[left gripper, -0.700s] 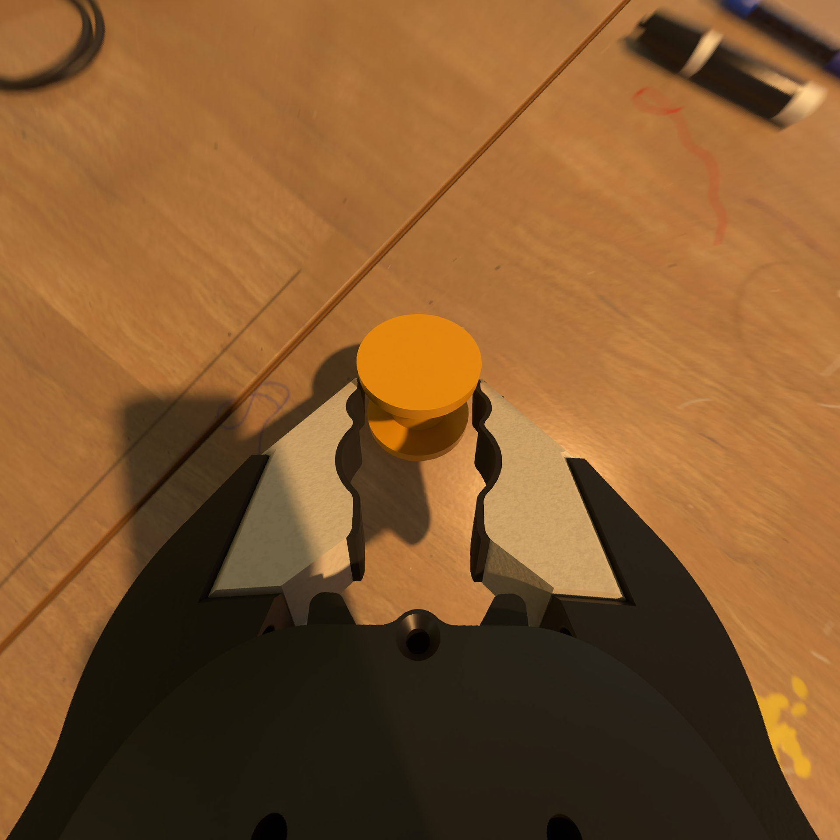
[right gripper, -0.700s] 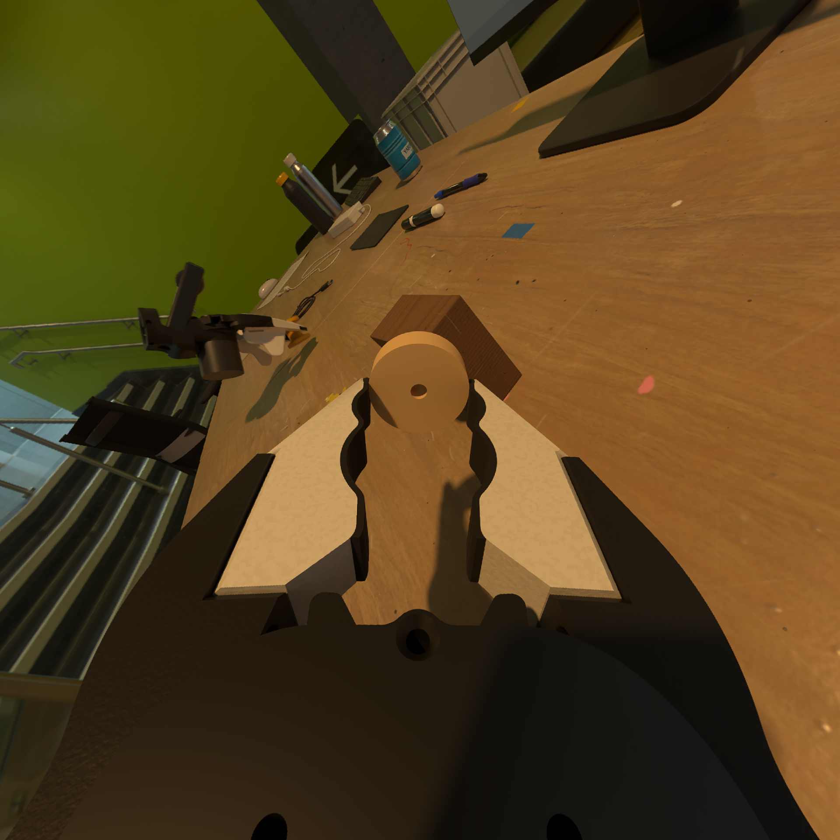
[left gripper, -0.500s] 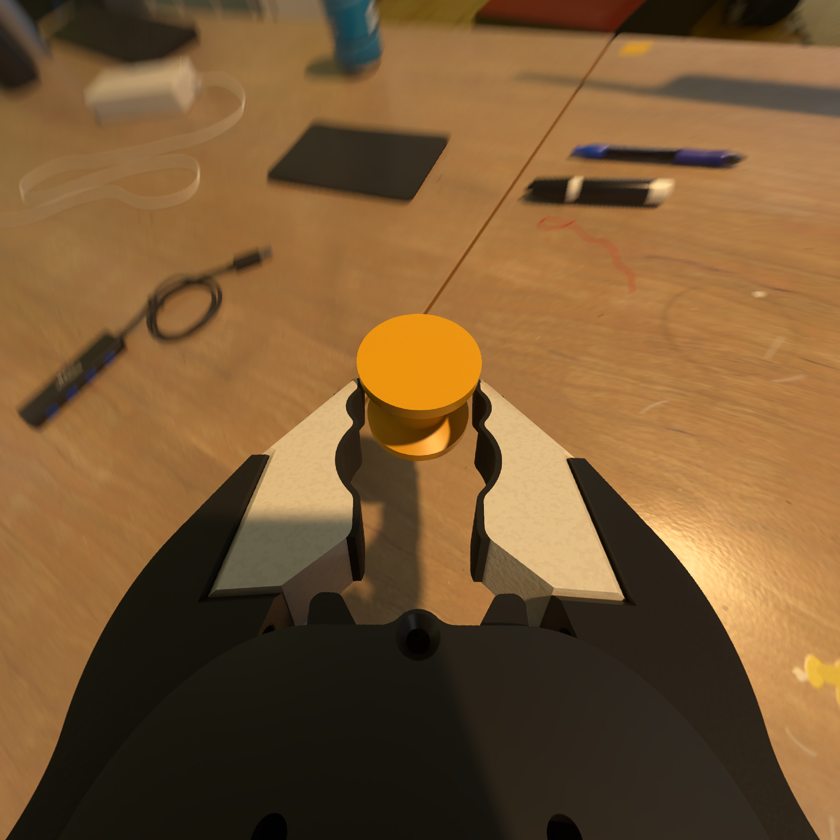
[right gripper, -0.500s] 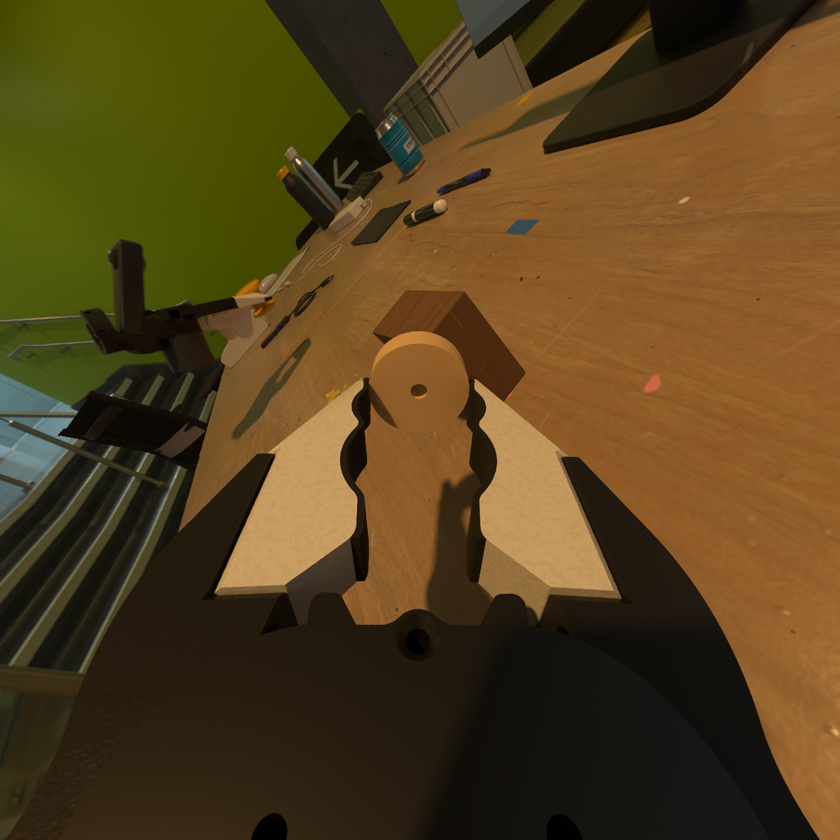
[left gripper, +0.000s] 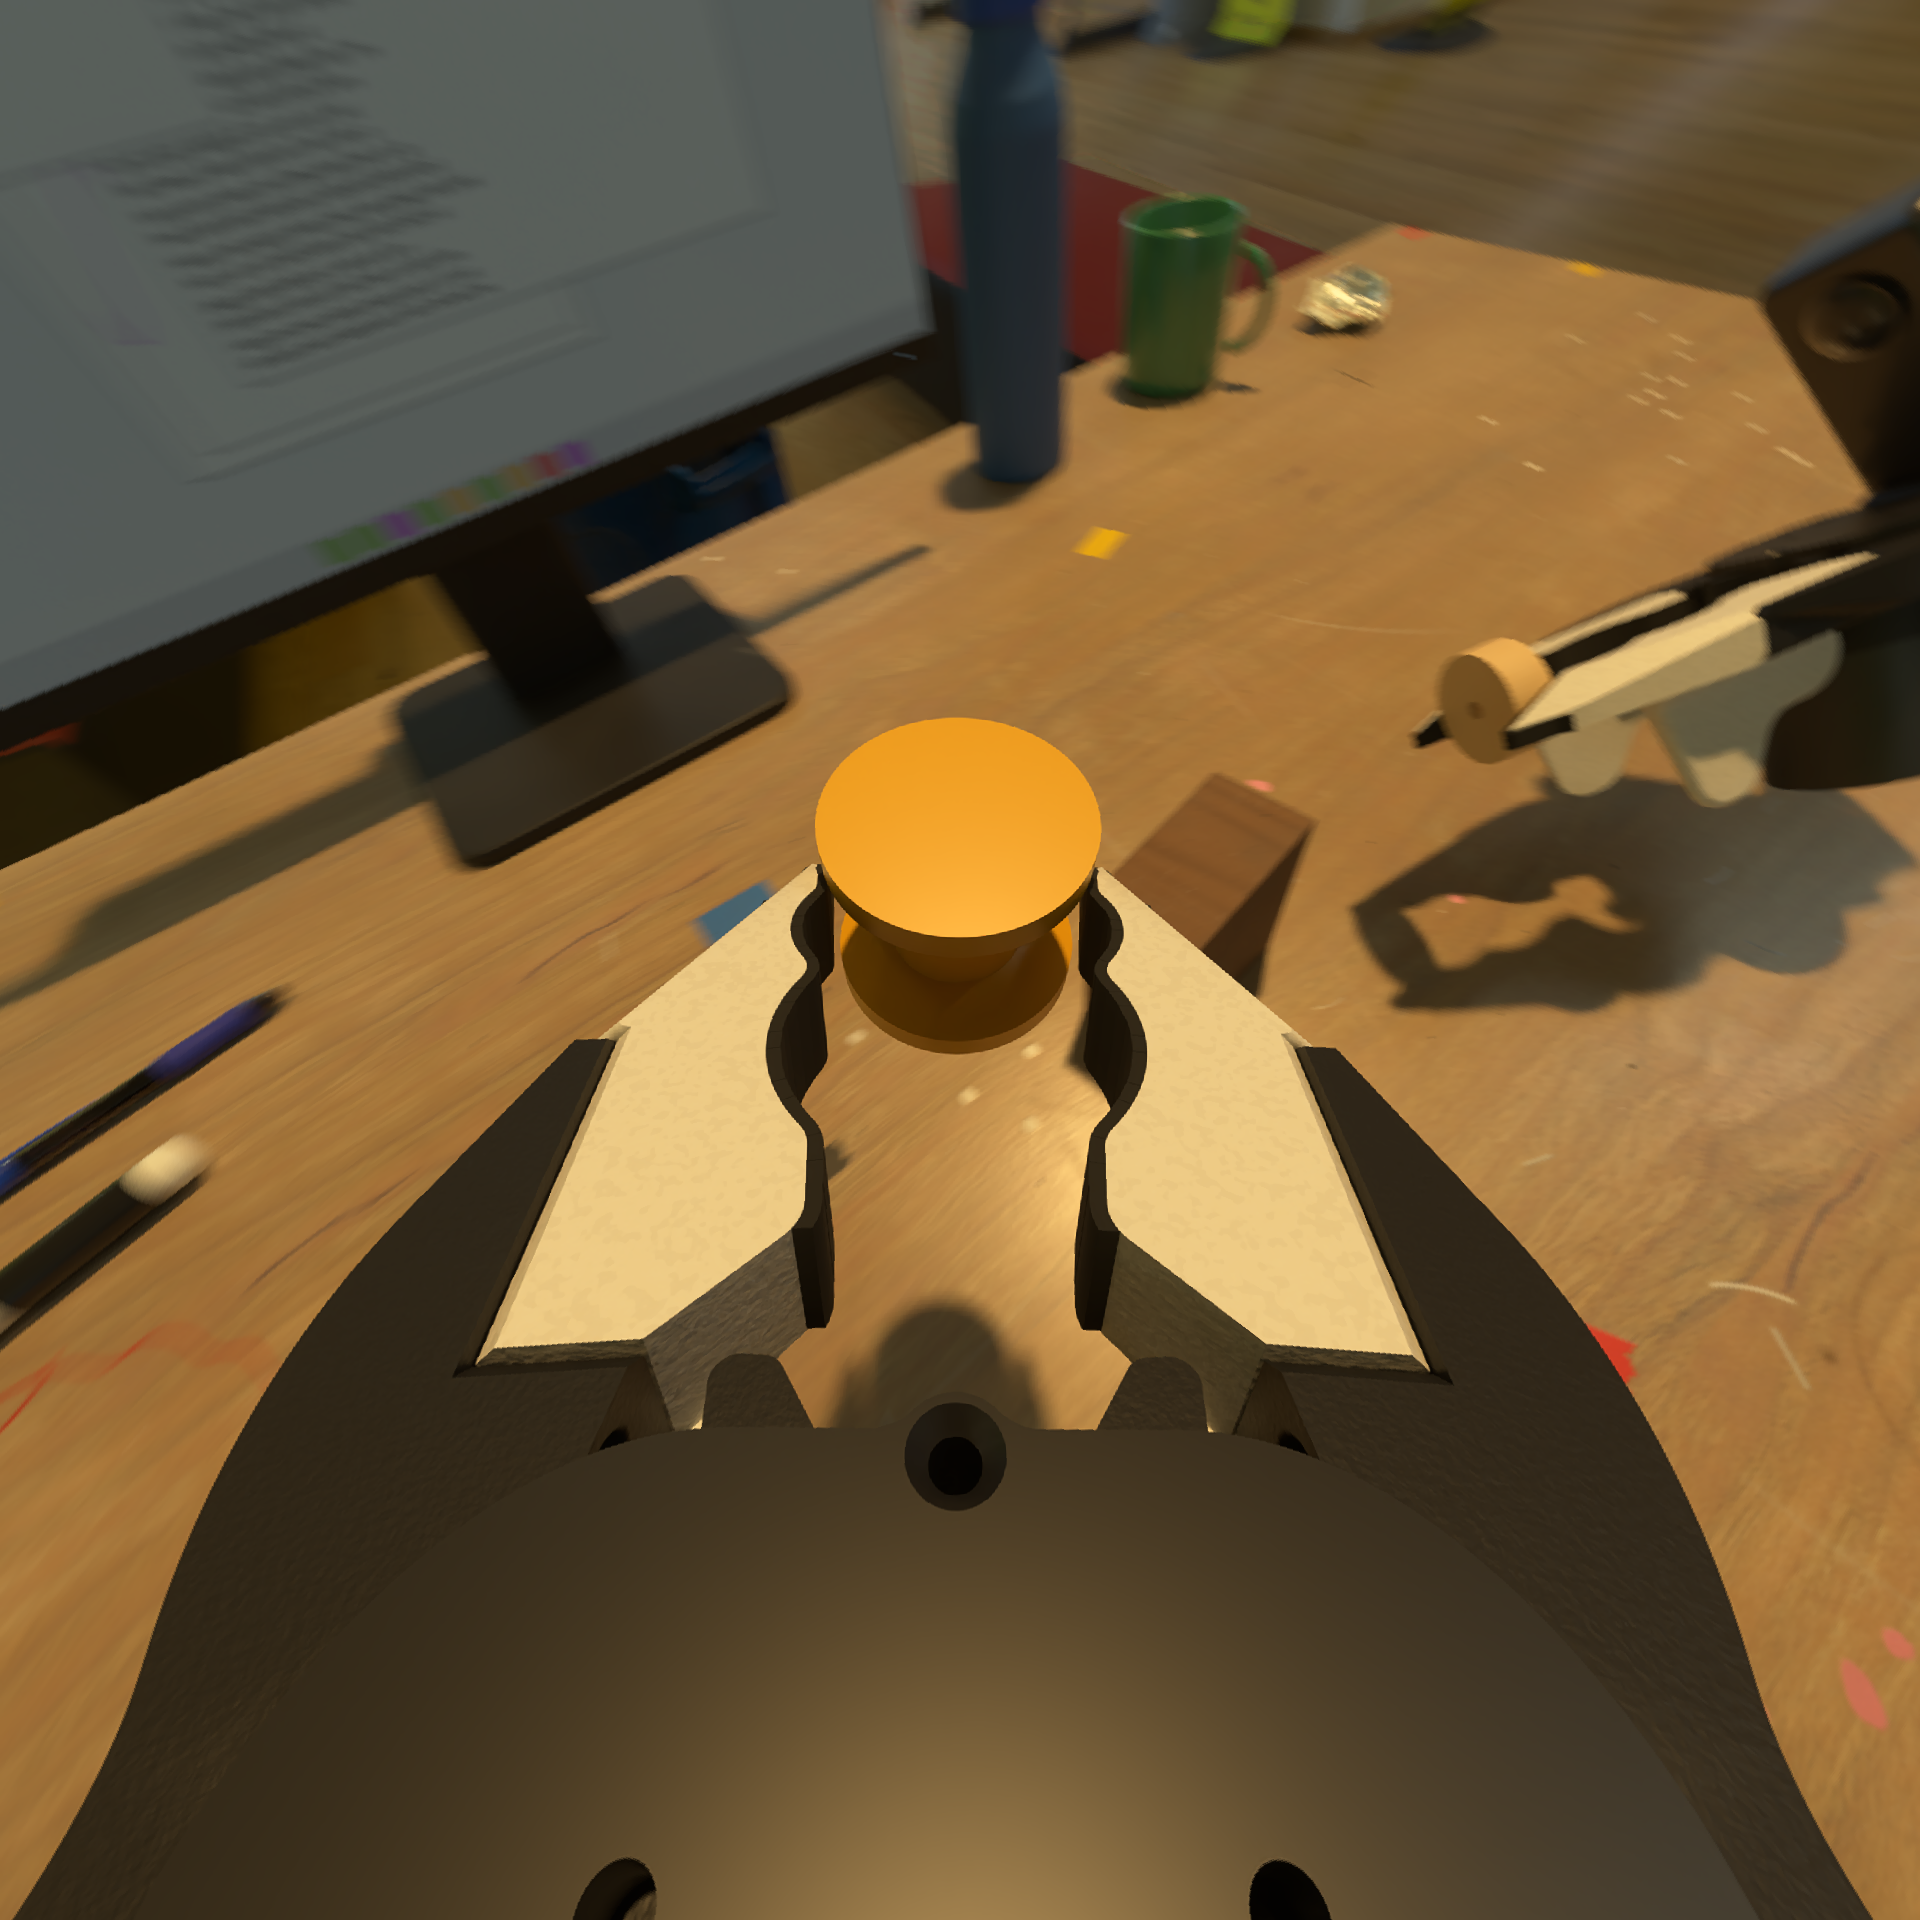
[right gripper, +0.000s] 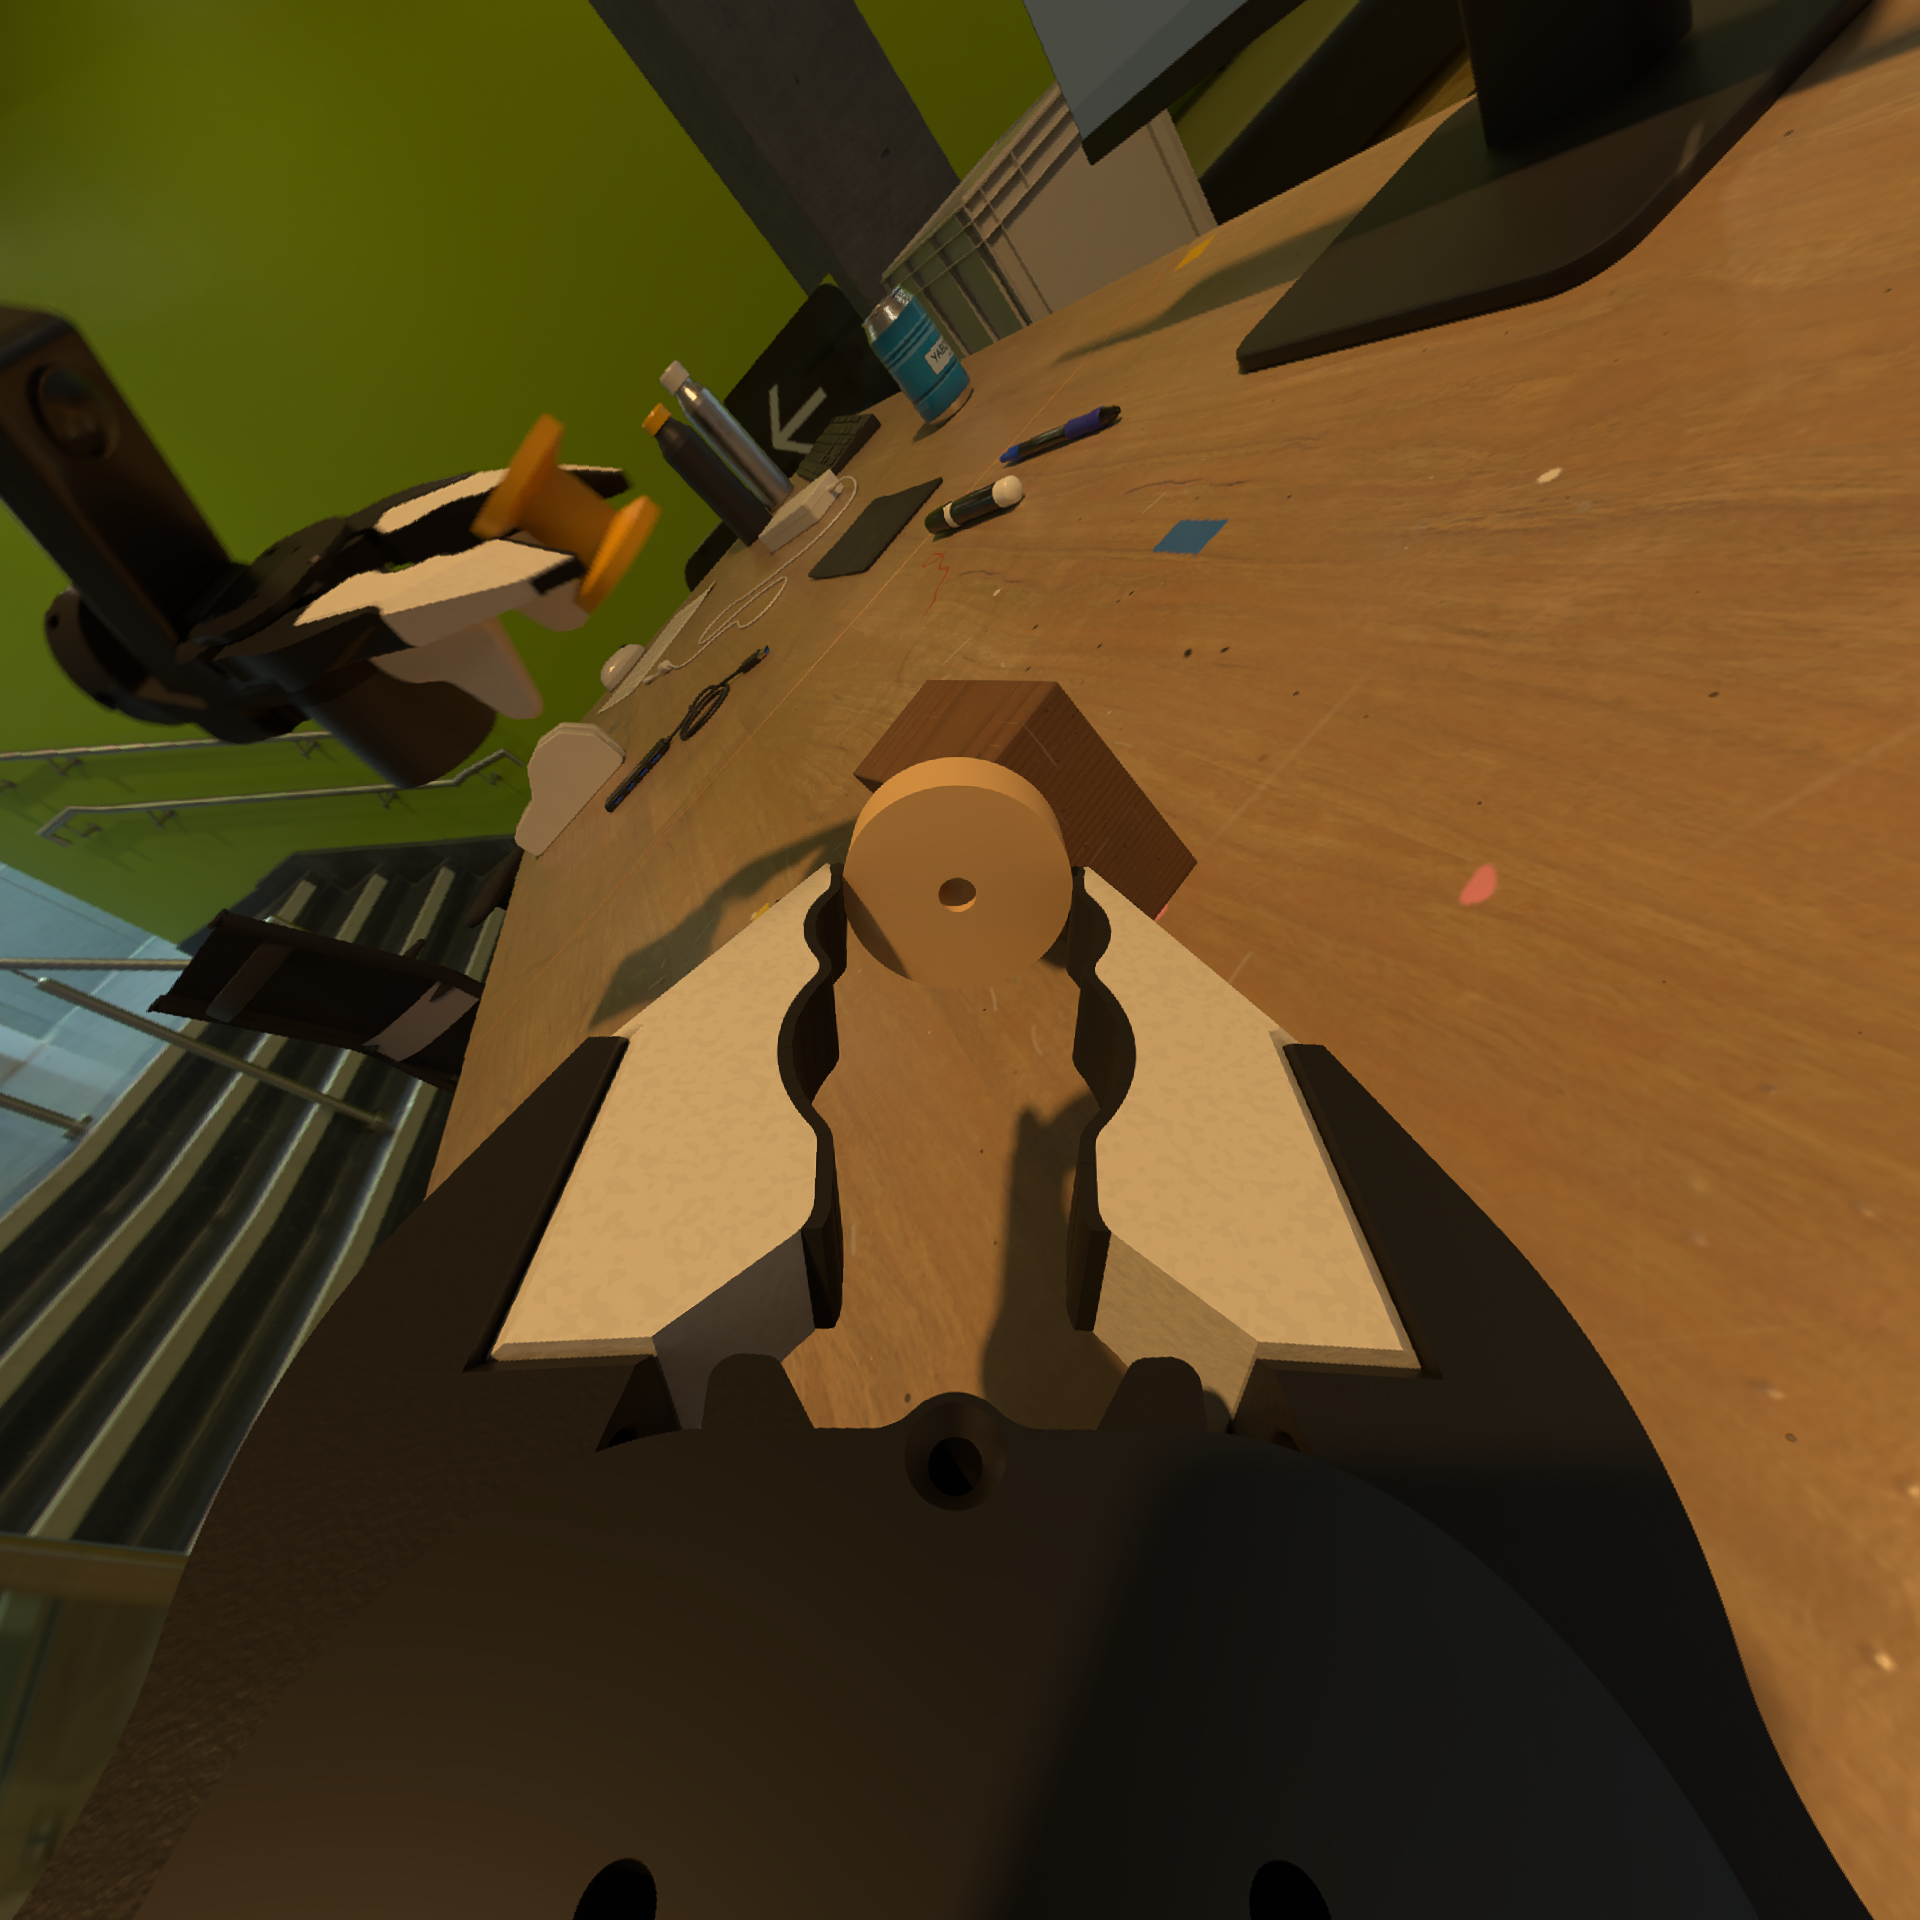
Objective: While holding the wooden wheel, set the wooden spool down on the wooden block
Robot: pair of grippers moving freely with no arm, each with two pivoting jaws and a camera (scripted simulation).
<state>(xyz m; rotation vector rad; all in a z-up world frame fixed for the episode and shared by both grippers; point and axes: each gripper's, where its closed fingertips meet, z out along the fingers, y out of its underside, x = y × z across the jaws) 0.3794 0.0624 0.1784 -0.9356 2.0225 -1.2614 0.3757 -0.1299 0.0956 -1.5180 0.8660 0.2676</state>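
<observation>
Left wrist view: your left gripper [left gripper: 956,914] still has its fingers clamped on the orange wooden spool [left gripper: 956,831], but it's swung round since half a second ago, so now the monitor [left gripper: 416,229] and the dark wooden block [left gripper: 1216,873] show, block just past the spool on the desk [left gripper: 1558,1143]. Right wrist view: barely changed, your right gripper [right gripper: 956,914] keeps pinching the wooden wheel [right gripper: 956,883] near the block, while the spool-carrying gripper has risen closer at upper left.

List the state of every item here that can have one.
Left claw: shut on orange wooden spool.
Orange wooden spool: held in the air.
Right claw: shut on tan wooden wheel.
Tan wooden wheel: held above the table.
Dark brown wooden block: on the table, nothing on top.
</observation>
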